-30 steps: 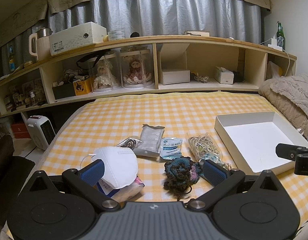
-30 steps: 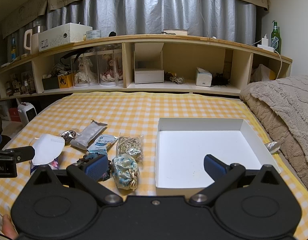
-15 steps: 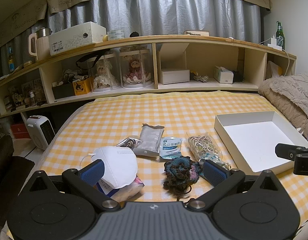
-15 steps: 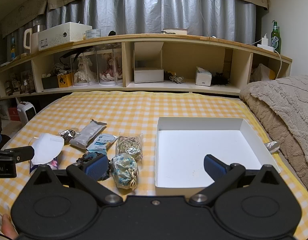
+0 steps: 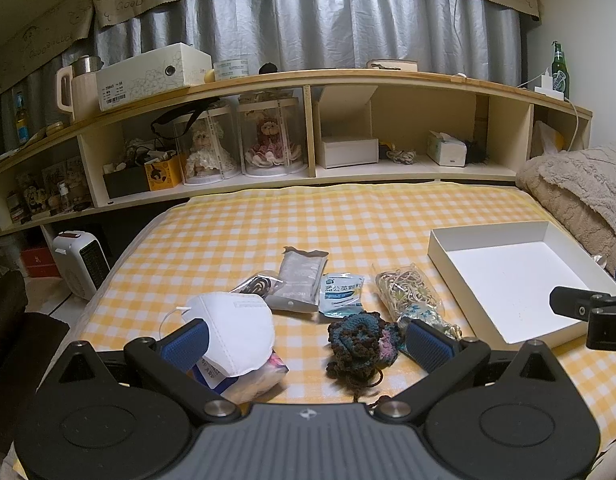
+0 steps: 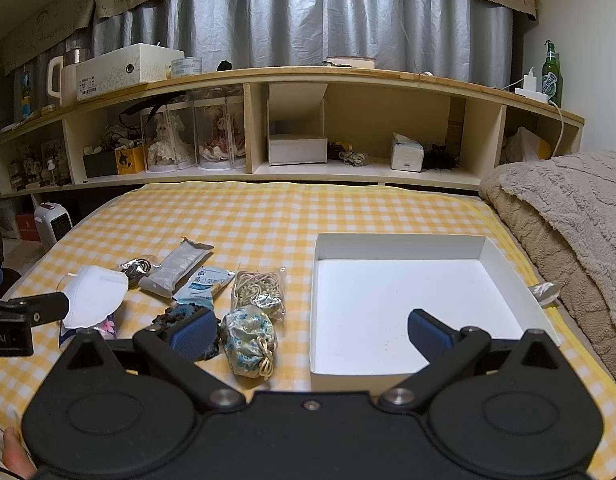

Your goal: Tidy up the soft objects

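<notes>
Tissue pack lies mostly hidden under the white mask.

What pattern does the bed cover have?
Yellow and white checks on the bed cover; right wrist view shows it best.

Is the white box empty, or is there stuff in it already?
Empty. The white box shows only its bare white floor in both views, and the soft things, like the face mask, lie outside it on the checked cloth.
</notes>
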### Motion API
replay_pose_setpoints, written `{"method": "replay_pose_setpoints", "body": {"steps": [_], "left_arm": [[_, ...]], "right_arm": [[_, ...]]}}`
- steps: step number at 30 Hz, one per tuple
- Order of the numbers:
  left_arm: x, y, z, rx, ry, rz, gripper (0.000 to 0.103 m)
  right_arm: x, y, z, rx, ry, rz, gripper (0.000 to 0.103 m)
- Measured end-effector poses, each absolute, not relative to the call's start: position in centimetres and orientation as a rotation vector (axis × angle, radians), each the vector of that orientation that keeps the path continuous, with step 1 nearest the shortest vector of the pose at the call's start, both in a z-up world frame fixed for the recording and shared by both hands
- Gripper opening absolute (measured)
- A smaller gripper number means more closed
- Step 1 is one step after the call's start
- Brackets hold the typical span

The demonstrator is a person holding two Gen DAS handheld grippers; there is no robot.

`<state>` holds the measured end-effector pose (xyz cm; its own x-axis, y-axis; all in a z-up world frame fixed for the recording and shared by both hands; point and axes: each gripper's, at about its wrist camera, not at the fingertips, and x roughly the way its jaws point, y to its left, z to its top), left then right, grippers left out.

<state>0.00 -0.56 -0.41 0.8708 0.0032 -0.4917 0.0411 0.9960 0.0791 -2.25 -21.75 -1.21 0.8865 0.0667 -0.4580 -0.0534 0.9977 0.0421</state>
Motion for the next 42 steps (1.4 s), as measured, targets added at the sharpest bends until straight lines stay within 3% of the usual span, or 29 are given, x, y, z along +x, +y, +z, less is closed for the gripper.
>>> {"method": "replay_pose_setpoints", "body": {"steps": [42], "left_arm": [[0.42, -0.63, -1.19, 0.094, 0.534, -0.008, 0.103]], "right_arm": [[-2.17, -21.4, -1.08, 0.031, 0.478, 0.078, 0.103]]}}
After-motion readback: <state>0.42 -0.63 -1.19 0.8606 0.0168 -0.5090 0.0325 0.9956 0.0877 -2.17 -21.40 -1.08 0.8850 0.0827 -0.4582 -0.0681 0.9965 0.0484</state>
